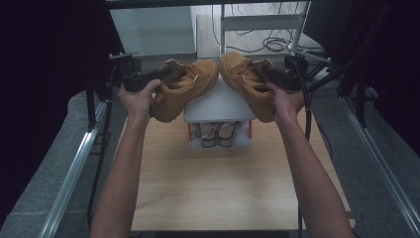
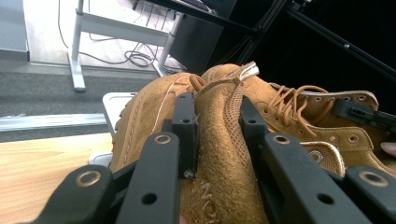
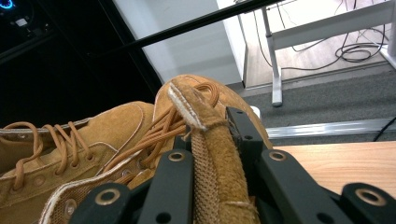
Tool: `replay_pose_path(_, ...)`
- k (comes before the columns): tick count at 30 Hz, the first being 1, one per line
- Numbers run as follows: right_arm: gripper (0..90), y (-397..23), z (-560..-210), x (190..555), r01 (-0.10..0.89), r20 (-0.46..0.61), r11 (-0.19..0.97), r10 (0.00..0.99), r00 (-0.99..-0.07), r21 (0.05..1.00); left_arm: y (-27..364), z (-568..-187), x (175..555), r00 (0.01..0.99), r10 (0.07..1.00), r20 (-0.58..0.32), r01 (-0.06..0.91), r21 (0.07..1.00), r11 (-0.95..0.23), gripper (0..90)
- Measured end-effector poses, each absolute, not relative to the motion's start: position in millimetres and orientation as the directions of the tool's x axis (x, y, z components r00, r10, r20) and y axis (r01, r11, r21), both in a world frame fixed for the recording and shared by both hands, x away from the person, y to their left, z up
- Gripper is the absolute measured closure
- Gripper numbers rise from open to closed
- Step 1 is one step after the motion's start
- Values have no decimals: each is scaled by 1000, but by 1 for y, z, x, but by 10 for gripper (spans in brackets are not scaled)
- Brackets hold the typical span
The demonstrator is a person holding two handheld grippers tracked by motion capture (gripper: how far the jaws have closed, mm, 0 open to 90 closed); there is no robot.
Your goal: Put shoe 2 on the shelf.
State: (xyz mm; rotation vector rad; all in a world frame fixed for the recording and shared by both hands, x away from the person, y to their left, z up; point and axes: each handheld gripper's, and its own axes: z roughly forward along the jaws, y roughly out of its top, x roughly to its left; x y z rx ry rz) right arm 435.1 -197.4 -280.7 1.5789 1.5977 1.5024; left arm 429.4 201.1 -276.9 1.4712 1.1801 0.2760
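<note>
Holding one tan suede boot in each gripper, I have both lifted above the far end of the wooden table (image 1: 218,188), over a small white shoe rack (image 1: 218,106). My left gripper (image 1: 148,82) has its jaws pressed narrowly together on the left boot (image 1: 181,89); in the left gripper view the two black pads pinch a fold of suede and mesh at the boot's collar (image 2: 219,126), so they stand only partly apart, with the material filling the gap. My right gripper (image 1: 277,79) clamps the right boot (image 1: 247,82) the same way: in the right gripper view the pads squeeze the boot's tongue (image 3: 210,154), which stands up between them with its pale edge at the top. Both boots hang with toes turned inward, the two toe caps near each other above the rack's white top, apart from it. On the rack's lower shelf sits a pair of pale shoes (image 1: 218,134). Orange laces (image 3: 46,135) of the other boot show at the left of my right gripper view.
</note>
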Motion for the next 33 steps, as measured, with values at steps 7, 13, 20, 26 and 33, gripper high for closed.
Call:
replay_pose_path(7, 800, -194, -282, 451, 453, 399, -261, 885, -239, 852, 201, -281, 445, 450, 769, -454, 512, 837, 194, 741)
replay_pose_path(13, 798, -196, -285, 468, 497, 425, -270, 876, -229, 825, 200, -288, 461, 446, 757, -476, 525, 825, 209, 739)
replay_pose_path(20, 782, -193, -282, 483, 538, 348, -183, 911, -223, 823, 195, -292, 474, 432, 749, -502, 544, 808, 227, 729)
replay_pose_path(26, 784, -198, -284, 493, 563, 350, -173, 910, -223, 808, 197, -288, 482, 412, 755, -510, 555, 798, 236, 725)
replay_pose_path(33, 793, -192, -284, 502, 543, 394, -211, 886, -244, 813, 200, -290, 493, 407, 748, -525, 556, 792, 253, 726)
